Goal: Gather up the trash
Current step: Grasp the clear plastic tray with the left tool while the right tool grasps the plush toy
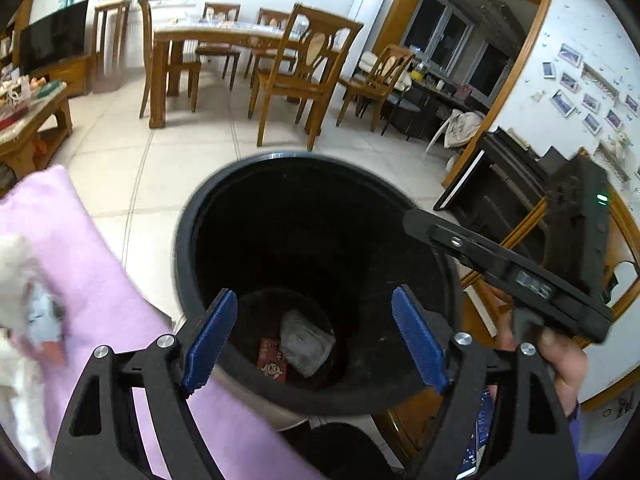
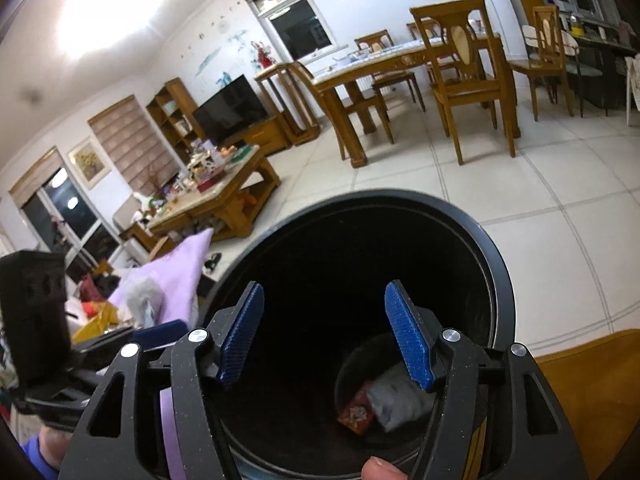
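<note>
A black round trash bin (image 1: 276, 157) stands on the tiled floor, right below both grippers. At its bottom lie a grey crumpled wad (image 1: 306, 342) and a red packet (image 1: 274, 360). My left gripper (image 1: 314, 296) hangs over the bin's mouth, open, with nothing between its blue pads. In the right wrist view the bin (image 2: 400, 194) shows the same grey wad (image 2: 400, 400) and red packet (image 2: 356, 412). My right gripper (image 2: 325, 286) is also open and empty above the bin. A hand (image 1: 564, 364) holds the right gripper's black body at the bin's right side.
A pink blanket (image 1: 80, 260) with white cloth (image 1: 16, 280) lies left of the bin. Beyond the bin are tiled floor, a wooden dining table (image 1: 208, 34) with chairs, and a cluttered coffee table (image 2: 224, 196). Orange-brown wooden furniture (image 2: 592, 380) borders the right.
</note>
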Tool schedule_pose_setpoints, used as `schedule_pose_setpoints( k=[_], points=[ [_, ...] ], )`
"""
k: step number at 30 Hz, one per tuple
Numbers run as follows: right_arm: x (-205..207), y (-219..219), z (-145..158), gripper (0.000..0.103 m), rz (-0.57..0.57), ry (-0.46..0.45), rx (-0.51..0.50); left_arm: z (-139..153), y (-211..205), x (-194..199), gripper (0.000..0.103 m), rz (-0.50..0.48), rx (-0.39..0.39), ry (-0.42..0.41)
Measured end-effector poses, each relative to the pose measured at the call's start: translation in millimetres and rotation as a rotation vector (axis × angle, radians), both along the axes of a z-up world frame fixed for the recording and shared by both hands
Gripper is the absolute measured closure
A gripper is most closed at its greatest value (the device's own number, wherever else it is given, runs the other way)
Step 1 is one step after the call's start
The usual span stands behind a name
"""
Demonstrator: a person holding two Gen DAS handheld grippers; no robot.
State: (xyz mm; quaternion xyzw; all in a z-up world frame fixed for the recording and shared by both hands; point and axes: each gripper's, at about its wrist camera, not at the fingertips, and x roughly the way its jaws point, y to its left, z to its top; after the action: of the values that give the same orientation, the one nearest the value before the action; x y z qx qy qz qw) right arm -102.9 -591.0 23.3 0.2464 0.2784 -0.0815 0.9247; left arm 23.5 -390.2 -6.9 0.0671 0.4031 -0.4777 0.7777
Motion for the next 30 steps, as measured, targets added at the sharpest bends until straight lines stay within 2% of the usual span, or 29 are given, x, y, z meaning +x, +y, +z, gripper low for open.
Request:
schedule_pose_setpoints(
  k=[6,10,13,15,16,19,22,25,30],
  points=[
    [17,49,24,0.035,0.068,-0.023,-0.044,35,71,-13,0.023,0.043,-0.059,-0.061],
    [47,111,37,0.035,0.176,-0.020,-0.086,56,142,-7,0.023,0.137,-0.085,-0.103],
    [72,163,45,0.035,0.264,-0.015,-0.119,67,211,7,0.023,0.262,-0.085,-0.142],
    [89,198,47,0.027,0.307,-0.002,-0.158,70,265,19,0.023,0.375,-0.079,-0.166],
    [99,212,48,0.027,0.320,0.011,-0.174,70,289,24,0.023,0.431,-0.070,-0.176],
    [129,240,43,0.027,0.347,0.057,-0.178,62,352,46,0.023,0.566,0.005,-0.183],
    [163,262,29,0.027,0.363,0.123,-0.175,37,399,78,0.023,0.631,0.093,-0.121],
    [188,271,14,0.025,0.346,0.180,-0.203,21,419,95,0.023,0.661,0.107,-0.084],
    [225,281,-6,0.025,0.358,0.244,-0.158,-2,425,122,0.023,0.647,0.137,-0.036]
  ],
)
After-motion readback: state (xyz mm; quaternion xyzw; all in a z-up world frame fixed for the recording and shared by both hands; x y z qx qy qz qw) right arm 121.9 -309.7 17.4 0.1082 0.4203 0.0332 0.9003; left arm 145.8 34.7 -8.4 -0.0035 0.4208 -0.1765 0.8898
